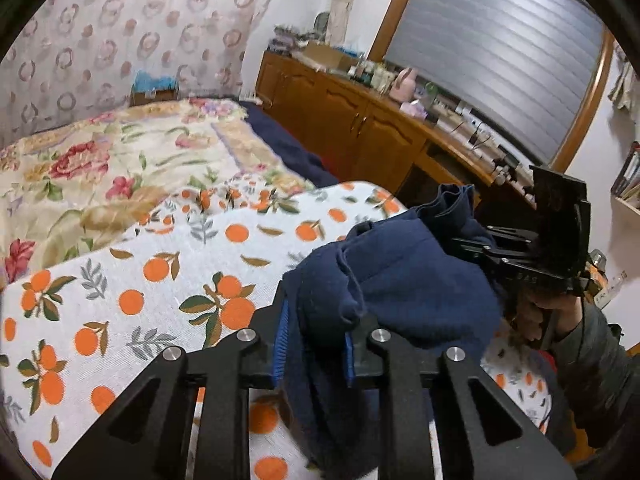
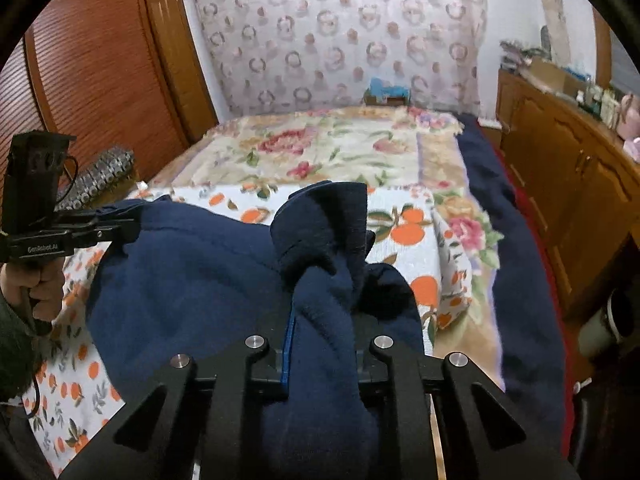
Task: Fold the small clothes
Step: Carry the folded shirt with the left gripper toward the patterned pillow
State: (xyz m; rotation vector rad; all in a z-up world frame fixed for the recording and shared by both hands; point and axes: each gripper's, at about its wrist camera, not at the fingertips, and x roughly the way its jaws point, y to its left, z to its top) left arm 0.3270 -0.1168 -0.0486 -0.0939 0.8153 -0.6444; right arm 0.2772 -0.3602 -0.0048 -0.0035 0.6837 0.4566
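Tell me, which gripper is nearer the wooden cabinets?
Right. The right gripper holds the navy garment on the side toward the wooden cabinets; the left gripper holds it farther from them.

The garment was dark navy, held in black grippers with blue pads. Under it lay a white sheet printed with oranges and leaves; beyond the sheet, a cream floral quilt and pink-ringed wallpaper.
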